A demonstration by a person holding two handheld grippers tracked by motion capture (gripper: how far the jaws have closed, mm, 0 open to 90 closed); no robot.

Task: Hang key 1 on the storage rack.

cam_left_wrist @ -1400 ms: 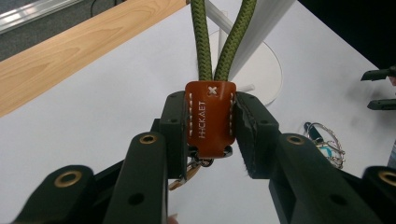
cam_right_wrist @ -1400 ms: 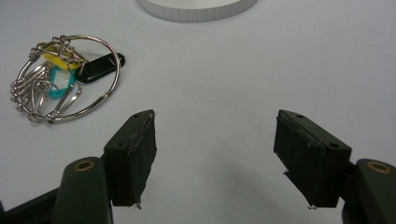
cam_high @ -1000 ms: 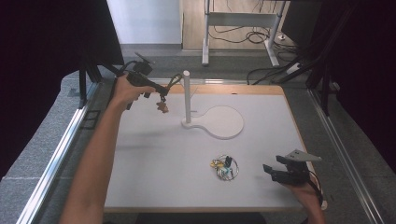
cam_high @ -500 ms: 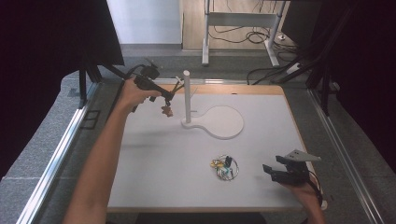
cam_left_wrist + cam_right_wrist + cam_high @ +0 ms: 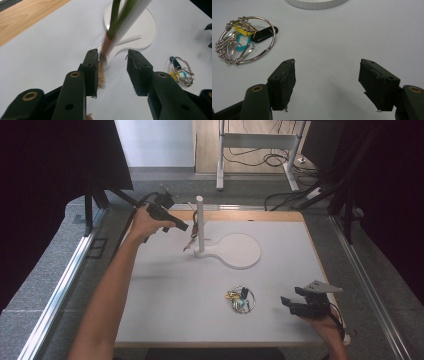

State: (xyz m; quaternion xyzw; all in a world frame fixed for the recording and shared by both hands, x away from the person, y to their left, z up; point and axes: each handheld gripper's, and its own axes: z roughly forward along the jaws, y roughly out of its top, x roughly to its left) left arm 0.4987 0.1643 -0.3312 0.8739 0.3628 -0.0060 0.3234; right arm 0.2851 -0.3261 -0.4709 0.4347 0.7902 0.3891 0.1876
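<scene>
white tabletop: upright post on round stand, left tongs beside it; key ring near right tongs.

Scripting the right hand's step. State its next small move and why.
Probably slide the right gripper to the key ring and straddle its rim: its jaws stand open and empty, the ring lies flat nearby, and the left gripper is at the post.

Left hand-held gripper: matte black jaws showing brass-ringed holes, small dark screw holes, worn pad edges. Right hand-held gripper: same black jaws, brass rings, frayed pad corners; grey three-cornered plate sitting on top, black cable trailing. Forearms showing bare, no sleeves.
</scene>
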